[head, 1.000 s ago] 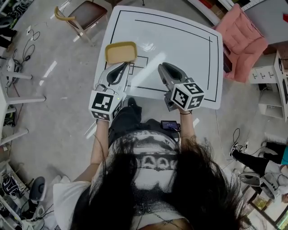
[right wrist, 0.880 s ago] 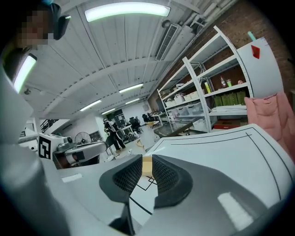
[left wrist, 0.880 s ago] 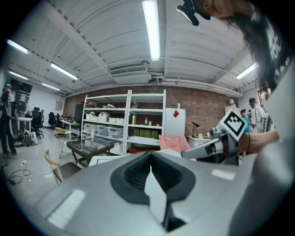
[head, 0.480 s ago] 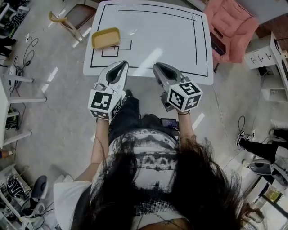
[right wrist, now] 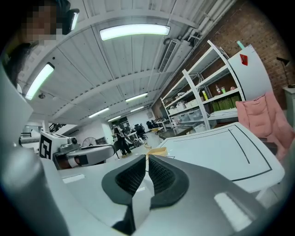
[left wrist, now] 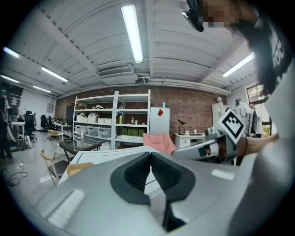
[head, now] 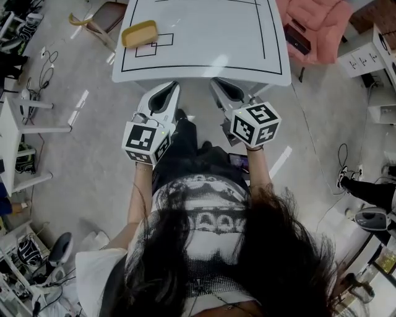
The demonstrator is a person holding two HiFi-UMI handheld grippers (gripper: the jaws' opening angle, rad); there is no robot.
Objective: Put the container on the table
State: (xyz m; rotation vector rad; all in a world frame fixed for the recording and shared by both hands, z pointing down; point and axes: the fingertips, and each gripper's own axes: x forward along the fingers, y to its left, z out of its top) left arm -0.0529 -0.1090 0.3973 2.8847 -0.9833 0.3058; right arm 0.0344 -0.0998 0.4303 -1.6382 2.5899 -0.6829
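On the table (head: 204,37), near its left edge, the yellow container (head: 140,33) sits placed; the job looks finished.
Short of the near edge, the left tongs (head: 169,88) are pressed together and the right tongs (head: 218,84) are closing on nothing; the next move likely calls only for rest.

A pink cushioned chair (head: 322,18) stands upper right, a wooden chair (head: 108,13) upper left; loose cables (head: 43,65) lie on the grey floor (head: 93,155), and white shelving (left wrist: 115,124) lines a brick wall (left wrist: 193,110).
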